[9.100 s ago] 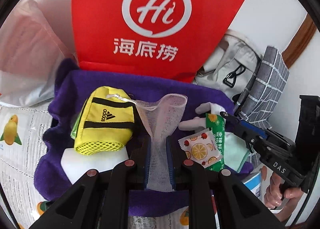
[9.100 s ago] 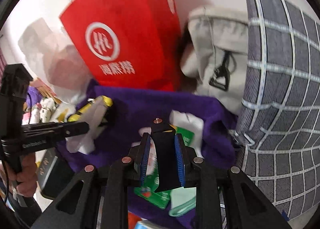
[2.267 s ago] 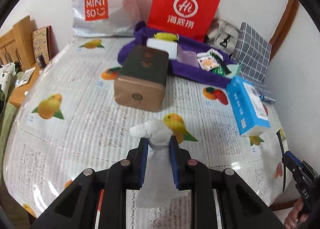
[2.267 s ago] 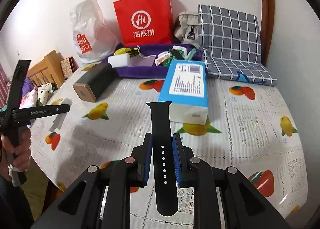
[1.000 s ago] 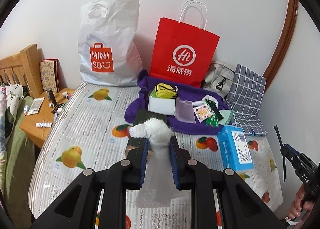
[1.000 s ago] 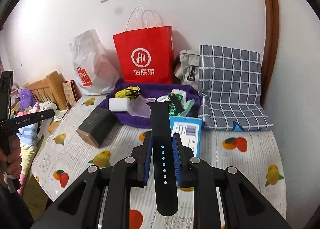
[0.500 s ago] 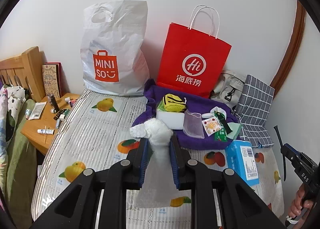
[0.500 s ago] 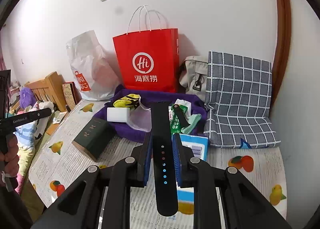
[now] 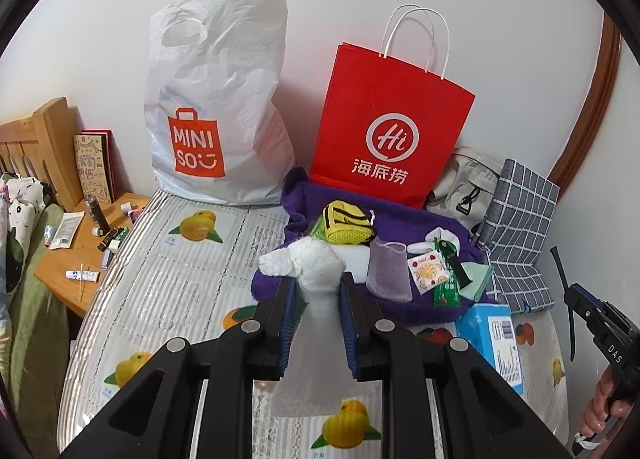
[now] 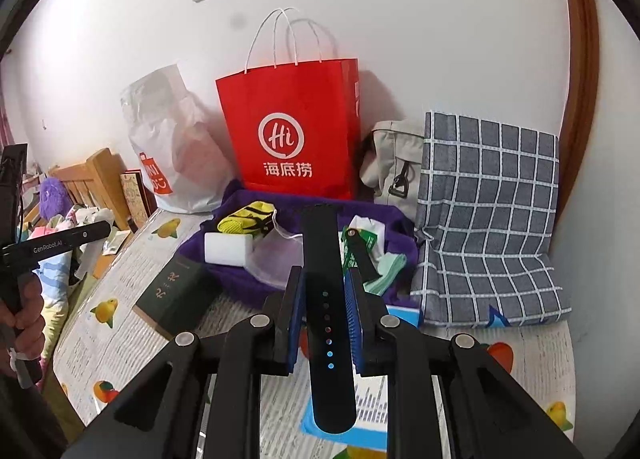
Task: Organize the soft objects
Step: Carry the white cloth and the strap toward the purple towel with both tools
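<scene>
While both tools are loaded, keep grips firm: left gripper [image 9: 318, 319] is clamped on the white mesh pouch [image 9: 316, 299], right gripper [image 10: 325, 323] pinches the black watch strap [image 10: 326, 311], both held above the fruit-print cloth [image 9: 168, 291], w/ the purple towel [image 9: 420, 227] pile ahead by the red bag [image 9: 384, 131]. Judgement: carry level, no squeezing harder; pouch is limp & could slip, so set down before opening.

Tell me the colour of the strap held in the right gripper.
Black strap, with a row of small holes; clearest in the right wrist view.
</scene>
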The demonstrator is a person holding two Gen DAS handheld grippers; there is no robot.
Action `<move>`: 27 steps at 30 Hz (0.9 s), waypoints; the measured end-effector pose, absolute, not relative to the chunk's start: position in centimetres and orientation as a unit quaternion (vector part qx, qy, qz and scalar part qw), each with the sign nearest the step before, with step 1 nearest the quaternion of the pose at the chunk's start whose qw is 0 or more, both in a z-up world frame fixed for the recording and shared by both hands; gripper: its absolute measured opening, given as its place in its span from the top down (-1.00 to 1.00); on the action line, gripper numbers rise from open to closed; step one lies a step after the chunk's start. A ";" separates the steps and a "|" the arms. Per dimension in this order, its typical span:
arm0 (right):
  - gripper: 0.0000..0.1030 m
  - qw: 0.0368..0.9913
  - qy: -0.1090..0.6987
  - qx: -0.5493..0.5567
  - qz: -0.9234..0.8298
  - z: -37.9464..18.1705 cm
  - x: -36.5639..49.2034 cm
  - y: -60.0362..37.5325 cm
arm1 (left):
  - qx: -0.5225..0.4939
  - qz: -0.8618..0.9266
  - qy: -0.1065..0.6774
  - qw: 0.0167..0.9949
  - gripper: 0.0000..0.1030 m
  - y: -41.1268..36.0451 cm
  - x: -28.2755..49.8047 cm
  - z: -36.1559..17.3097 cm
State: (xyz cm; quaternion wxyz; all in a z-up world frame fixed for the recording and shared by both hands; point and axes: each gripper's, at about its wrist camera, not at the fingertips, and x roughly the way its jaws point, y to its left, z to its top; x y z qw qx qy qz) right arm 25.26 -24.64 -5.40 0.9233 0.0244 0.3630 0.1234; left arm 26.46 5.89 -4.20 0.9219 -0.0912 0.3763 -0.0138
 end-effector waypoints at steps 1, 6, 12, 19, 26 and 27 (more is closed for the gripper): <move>0.61 0.923 0.363 0.025 0.123 -5.4 25.6 -24.7 | -0.091 -0.013 0.376 0.922 0.61 5.9 26.8 -4.2; 0.61 0.928 0.356 0.015 0.110 -5.4 27.0 -24.7 | -0.083 -0.012 0.373 0.924 0.61 5.5 28.0 -4.0; 0.61 0.926 0.358 0.017 0.119 -5.8 28.7 -24.6 | -0.061 -0.013 0.368 0.928 0.61 4.4 29.9 -3.5; 0.61 0.927 0.353 0.024 0.123 -5.6 30.5 -24.8 | -0.011 -0.011 0.363 0.932 0.61 2.6 33.0 -2.8; 0.61 0.928 0.350 0.022 0.125 -5.6 32.7 -24.7 | 0.028 -0.033 0.354 0.934 0.61 -0.6 35.0 -2.5; 0.61 0.928 0.351 0.022 0.126 -5.7 33.0 -24.6 | 0.030 -0.035 0.352 0.935 0.61 -1.0 35.3 -2.6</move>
